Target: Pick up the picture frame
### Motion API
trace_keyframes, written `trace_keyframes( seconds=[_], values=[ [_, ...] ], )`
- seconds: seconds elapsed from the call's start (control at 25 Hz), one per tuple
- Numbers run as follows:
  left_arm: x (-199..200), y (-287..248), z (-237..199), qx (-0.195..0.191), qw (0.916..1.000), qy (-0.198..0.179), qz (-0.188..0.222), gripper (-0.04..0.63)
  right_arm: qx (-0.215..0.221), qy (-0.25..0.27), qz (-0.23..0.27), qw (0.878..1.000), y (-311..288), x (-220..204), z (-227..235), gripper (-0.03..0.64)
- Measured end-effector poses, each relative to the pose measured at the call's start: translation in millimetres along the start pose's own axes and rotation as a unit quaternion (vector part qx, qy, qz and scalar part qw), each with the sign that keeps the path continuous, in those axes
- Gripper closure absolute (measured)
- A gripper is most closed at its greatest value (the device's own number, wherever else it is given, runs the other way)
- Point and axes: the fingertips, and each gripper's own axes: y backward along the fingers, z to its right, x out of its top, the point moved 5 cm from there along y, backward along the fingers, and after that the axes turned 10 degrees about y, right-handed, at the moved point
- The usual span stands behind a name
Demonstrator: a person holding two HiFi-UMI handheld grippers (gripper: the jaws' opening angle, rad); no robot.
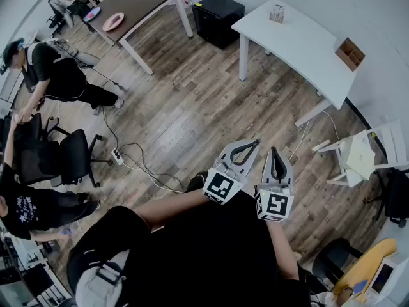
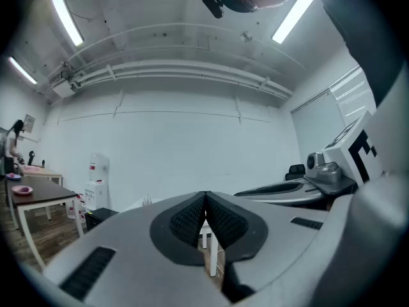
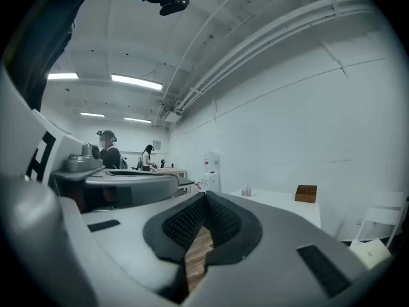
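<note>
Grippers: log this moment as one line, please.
left gripper: shut, empty | right gripper: shut, empty | both level, side by side above wood floor | picture frame: not seen

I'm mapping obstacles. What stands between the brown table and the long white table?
A black cabinet stands on the floor between the brown table and the long white table; the head view shows it.
</note>
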Motion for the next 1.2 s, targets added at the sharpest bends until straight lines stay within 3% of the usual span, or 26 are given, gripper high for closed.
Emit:
trace_keyframes(
  seconds=[0.16,0.4,0.72,1.2],
  values=[
    [-3.8,0.6,6.5,-0.004,1.0000,0.001,0.002,0.581,-0.006,0.001,0.001,1.000,4.9,-2.5,1.8,0.583],
    [-7.3,7.7,6.0,0.008,1.0000,0.003,-0.005,0.581,0.009,-0.053,0.025,0.998,8.1,-7.2,5.4,0.581],
    [-14.2,4.5,-6.5,0.017,0.9996,0.021,-0.010,0.581,0.013,-0.077,0.024,0.997,-2.2,-15.9,6.4,0.581],
    [-27.9,-74.2,-60.5,-0.009,0.9979,0.051,-0.038,0.581,0.021,-0.076,-0.031,0.996,-78.6,-44.4,34.2,0.581]
  ],
)
